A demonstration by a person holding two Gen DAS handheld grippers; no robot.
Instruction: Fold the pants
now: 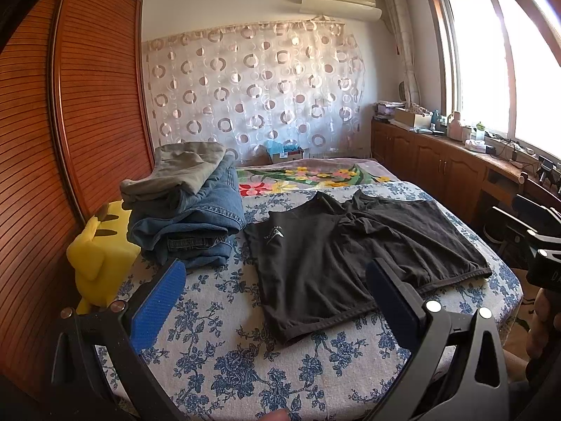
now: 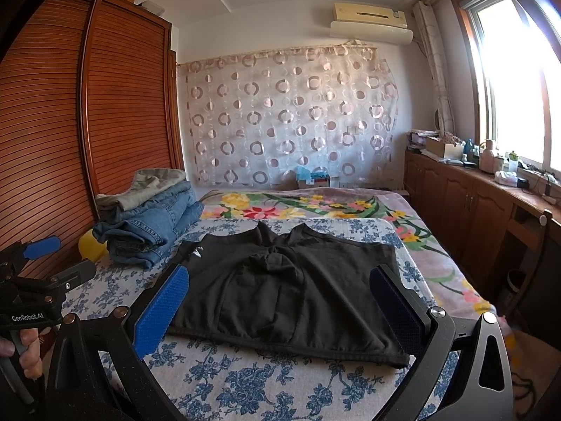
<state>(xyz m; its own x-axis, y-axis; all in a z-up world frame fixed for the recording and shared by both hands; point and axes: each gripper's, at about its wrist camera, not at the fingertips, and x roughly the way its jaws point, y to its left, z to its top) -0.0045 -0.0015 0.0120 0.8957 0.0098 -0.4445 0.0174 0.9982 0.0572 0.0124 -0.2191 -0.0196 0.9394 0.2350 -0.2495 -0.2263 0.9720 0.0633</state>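
We see a bed (image 1: 217,361) with a blue floral cover, a louvred wardrobe (image 1: 98,98) to its left and a window (image 2: 508,80) to its right. The black pants (image 2: 291,291) lie flat mid-bed, beside stacked jeans (image 1: 196,224). Left hand-held gripper (image 1: 277,277) and right hand-held gripper (image 2: 280,284) hover above, fingers spread wide, empty.

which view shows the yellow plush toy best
The left wrist view: the yellow plush toy stands in full beside the folded jeans. In the right wrist view only a small yellow patch shows behind the jeans.
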